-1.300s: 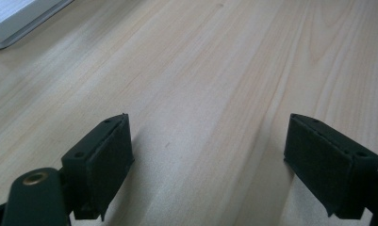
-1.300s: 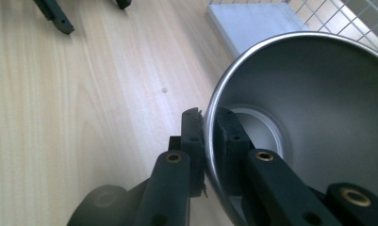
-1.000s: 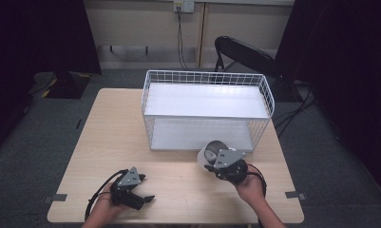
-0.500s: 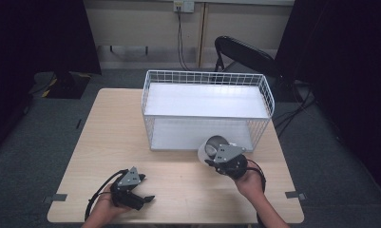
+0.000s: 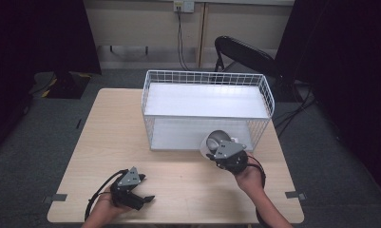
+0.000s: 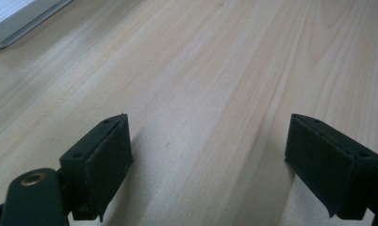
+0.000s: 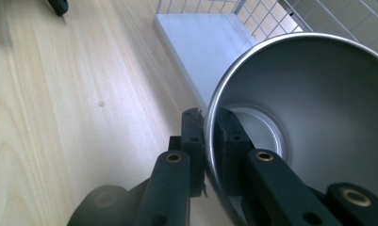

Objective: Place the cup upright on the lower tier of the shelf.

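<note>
A shiny metal bowl [image 5: 217, 140] [image 7: 314, 108] is held off the table, tilted on its side, just in front of the white wire basket [image 5: 150, 85]. My right gripper [image 5: 216, 153] [image 7: 209, 136] is shut on the bowl's rim, one jaw inside and one outside. My left gripper [image 5: 145, 195] [image 6: 208, 165] rests low over the wooden table [image 5: 112, 133] near its front left edge, jaws wide open with nothing between them.
The wire basket has a white floor [image 7: 210, 42] and stands at the table's back centre. A black chair [image 5: 245, 52] is behind the table, with cables along the wall. The basket's corner [image 6: 17, 21] appears in the left gripper view.
My right gripper has carried the bowl slightly up and toward the basket's front. The left gripper has stayed put.
</note>
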Tool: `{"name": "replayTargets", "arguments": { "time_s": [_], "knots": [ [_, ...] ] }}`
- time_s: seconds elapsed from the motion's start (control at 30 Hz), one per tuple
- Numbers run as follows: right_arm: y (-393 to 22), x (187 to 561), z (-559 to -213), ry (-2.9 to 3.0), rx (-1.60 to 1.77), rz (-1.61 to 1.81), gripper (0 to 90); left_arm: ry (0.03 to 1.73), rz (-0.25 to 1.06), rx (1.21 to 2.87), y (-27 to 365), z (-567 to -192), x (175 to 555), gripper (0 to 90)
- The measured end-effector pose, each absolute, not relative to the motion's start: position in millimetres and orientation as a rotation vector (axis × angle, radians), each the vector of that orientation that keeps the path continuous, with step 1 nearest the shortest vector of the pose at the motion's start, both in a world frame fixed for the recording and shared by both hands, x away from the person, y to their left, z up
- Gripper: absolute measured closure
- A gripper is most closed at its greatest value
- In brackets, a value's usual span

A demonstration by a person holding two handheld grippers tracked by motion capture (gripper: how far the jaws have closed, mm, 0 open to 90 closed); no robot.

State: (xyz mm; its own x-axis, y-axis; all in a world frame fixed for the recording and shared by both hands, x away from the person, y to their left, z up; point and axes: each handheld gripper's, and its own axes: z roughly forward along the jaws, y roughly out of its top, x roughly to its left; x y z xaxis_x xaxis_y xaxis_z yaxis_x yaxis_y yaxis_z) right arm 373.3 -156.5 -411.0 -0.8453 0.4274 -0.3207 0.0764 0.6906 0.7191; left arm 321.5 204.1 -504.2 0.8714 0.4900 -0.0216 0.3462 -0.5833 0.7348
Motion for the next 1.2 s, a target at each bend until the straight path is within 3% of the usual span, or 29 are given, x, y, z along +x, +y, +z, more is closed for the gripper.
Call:
{"name": "replayTargets", "arguments": {
  "time_s": [1.2],
  "knots": [
    [-149, 408, -415, 2.381, 0.394, 0.934, 83.4, 0.601, 0.237, 2.252, 204, -504, 321, 14.6]
  ]
}}
